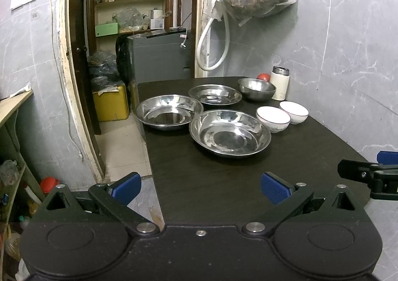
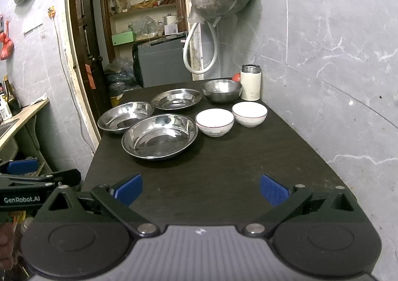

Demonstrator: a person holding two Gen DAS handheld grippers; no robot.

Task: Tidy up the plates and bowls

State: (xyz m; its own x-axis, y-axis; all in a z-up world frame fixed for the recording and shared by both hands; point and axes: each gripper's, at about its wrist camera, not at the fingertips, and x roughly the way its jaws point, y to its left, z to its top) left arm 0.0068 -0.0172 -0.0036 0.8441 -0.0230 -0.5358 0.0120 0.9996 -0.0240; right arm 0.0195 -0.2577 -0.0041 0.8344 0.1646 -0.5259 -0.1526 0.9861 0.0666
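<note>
Both grippers, left [image 1: 201,190] and right [image 2: 201,190], are spread wide and hold nothing, above the near end of the table [image 2: 223,171]. Three steel plates [image 2: 159,136], a steel bowl [image 2: 222,91] and two white bowls [image 2: 215,122] sit farther back.

Dark table [image 2: 223,169] bearing plates [image 2: 159,136], bowls [image 2: 215,121]

Three polished, mirror-glossy metal plates [image 2: 159,136] and a duller metal bowl [image 2: 221,90] rest on the matt dark wood-grain surface [image 2: 223,169], beside two glazed white ceramic bowls [image 2: 214,122] near its right edge.
</note>
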